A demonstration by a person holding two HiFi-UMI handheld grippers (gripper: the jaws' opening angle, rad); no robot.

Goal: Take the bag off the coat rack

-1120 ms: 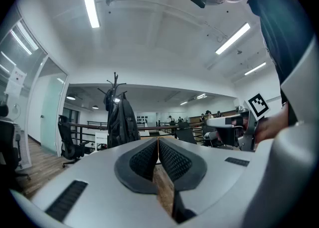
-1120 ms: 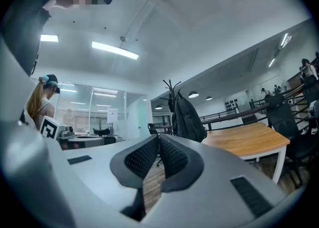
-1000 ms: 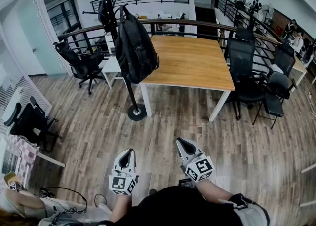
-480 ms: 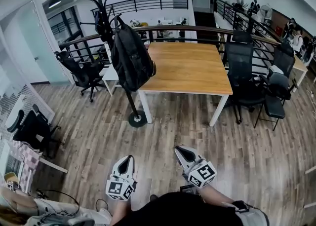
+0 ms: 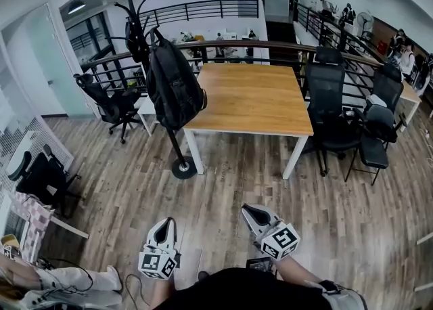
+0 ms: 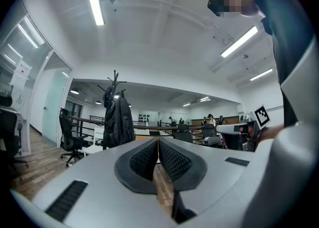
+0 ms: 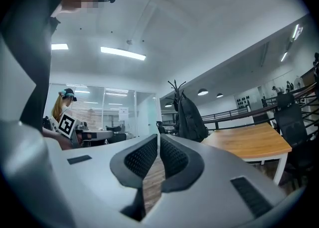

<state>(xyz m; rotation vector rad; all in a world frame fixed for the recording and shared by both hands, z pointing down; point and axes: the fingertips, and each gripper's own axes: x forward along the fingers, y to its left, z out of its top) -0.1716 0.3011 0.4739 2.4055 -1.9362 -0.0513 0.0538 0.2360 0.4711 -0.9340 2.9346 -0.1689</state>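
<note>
While my left gripper [image 5: 164,225] and right gripper [image 5: 252,211] are closed and empty, the bag [image 5: 174,85] hangs upright on the coat rack [image 5: 183,167], far and left, nearer my left gripper.

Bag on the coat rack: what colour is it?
Black all over. The bag shows best in the head view, hanging from the black coat rack.

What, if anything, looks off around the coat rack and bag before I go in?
Nothing stands out. The black backpack hangs from the coat rack, which stands upright on its base beside the wooden table.
</note>
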